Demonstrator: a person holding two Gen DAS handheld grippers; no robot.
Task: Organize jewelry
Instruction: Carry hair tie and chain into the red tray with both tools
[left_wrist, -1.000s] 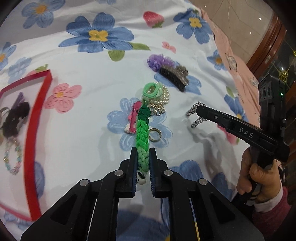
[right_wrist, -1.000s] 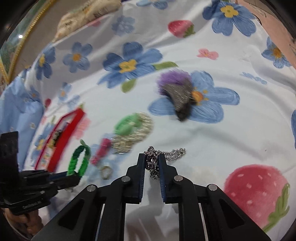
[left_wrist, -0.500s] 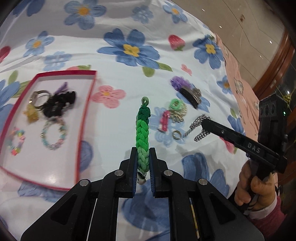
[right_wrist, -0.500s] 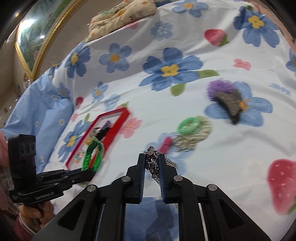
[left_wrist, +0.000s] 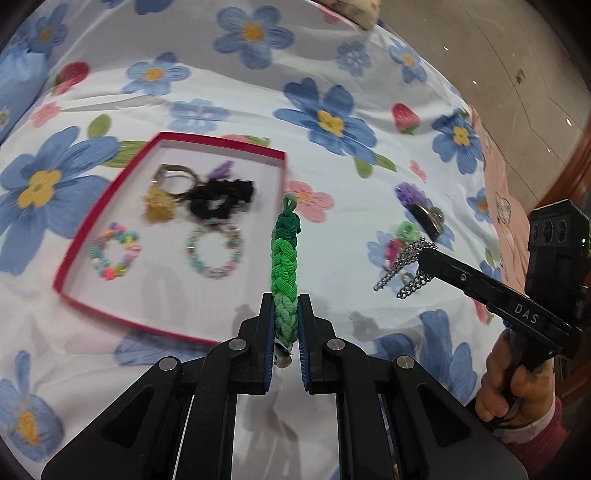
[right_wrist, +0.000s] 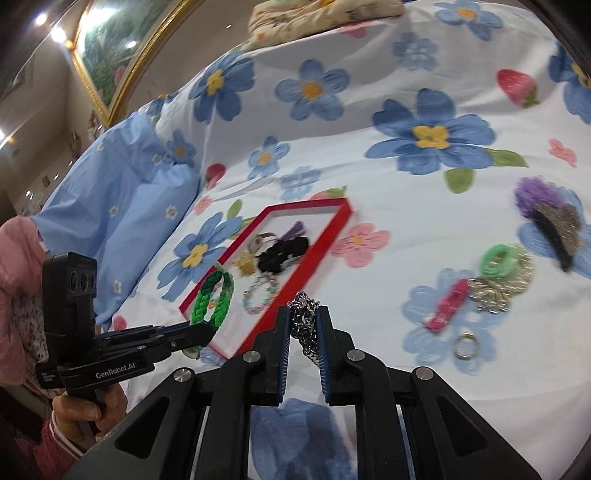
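My left gripper (left_wrist: 284, 314) is shut on a green braided bracelet (left_wrist: 285, 258) and holds it in the air, just right of the red-rimmed tray (left_wrist: 284, 162). It also shows in the right wrist view (right_wrist: 199, 334) with the bracelet (right_wrist: 212, 299). My right gripper (right_wrist: 304, 325) is shut on a silver chain (right_wrist: 304, 314), above the bed near the tray's (right_wrist: 328, 236) near corner. In the left wrist view the chain (left_wrist: 406, 267) hangs from the right gripper (left_wrist: 424, 254). The tray holds two bead bracelets, a black scrunchie and rings.
Loose on the floral bedsheet (right_wrist: 406, 206) lie a green hair tie (right_wrist: 498, 260) on a pearl bracelet, a pink clip (right_wrist: 447, 304), a small ring (right_wrist: 465, 345) and a glitter claw clip with a purple scrunchie (right_wrist: 554, 221). A blue pillow (right_wrist: 122, 184) lies to the left.
Both grippers have lifted and swung left towards the tray with their items still held. The tray now shows in full in the left wrist view, and closer in the right wrist view.
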